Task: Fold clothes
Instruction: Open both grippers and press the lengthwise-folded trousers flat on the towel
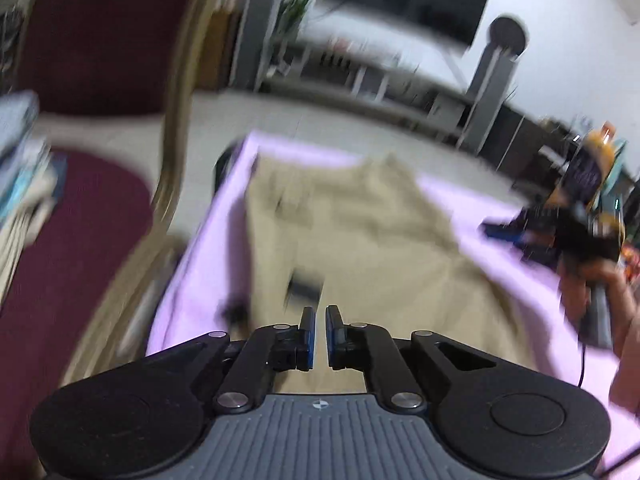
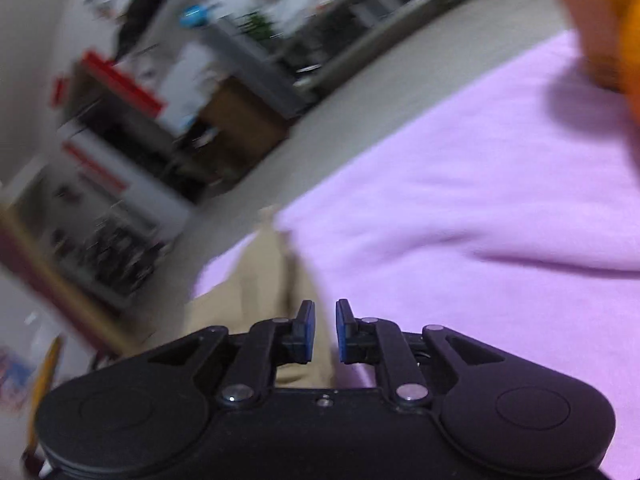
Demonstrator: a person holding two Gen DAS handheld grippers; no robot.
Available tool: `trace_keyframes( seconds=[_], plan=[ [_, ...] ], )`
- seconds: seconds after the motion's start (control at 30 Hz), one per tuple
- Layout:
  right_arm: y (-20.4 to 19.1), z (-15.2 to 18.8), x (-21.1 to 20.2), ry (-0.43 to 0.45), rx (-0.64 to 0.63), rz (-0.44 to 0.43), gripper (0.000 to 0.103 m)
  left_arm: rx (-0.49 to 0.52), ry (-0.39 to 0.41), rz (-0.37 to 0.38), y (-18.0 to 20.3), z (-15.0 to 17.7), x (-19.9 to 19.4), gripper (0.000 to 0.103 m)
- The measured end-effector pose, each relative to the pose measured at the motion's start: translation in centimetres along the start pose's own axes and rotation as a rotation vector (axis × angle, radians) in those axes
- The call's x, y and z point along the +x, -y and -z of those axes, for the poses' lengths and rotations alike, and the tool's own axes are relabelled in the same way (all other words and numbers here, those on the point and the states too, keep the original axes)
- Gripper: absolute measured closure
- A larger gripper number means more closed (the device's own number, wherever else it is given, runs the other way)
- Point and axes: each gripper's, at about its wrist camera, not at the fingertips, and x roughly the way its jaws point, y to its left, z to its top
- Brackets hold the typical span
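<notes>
A tan garment [image 1: 360, 232] lies spread on a pink cloth [image 1: 192, 280] that covers the table. A dark tag [image 1: 306, 286] sits on the garment just ahead of my left gripper [image 1: 320, 312]. That gripper hovers low over the near part of the garment, shut, with nothing seen between its blue pads. In the right wrist view my right gripper [image 2: 325, 306] is over the edge where the tan garment [image 2: 264, 272] meets the pink cloth [image 2: 480, 200]. Its pads stand a narrow gap apart with nothing pinched. The left wrist view shows the right gripper [image 1: 500, 227] blurred at the right, held by a hand [image 1: 600, 288].
A maroon chair with a gold frame [image 1: 100, 32] stands close to the table's left side. Beyond the table's far edge lies pale floor, with desks and shelving [image 1: 360, 68] behind it. An orange sleeve [image 2: 616, 20] shows at the top right of the right wrist view.
</notes>
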Motion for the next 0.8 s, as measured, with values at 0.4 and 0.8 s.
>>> trace_keyframes(
  seconds=[0.4,0.8],
  plan=[
    [-3.8,3.7,10.5,-0.316,-0.047,-0.155,0.103,-0.201,-0.045,-0.152,-3.5,-2.6,12.4,0.09],
    [0.6,2.3,1.2,0.15,0.118,0.093,0.083,-0.181,0.006,-0.173,-2.4,-0.9,8.8,0.096]
  ],
)
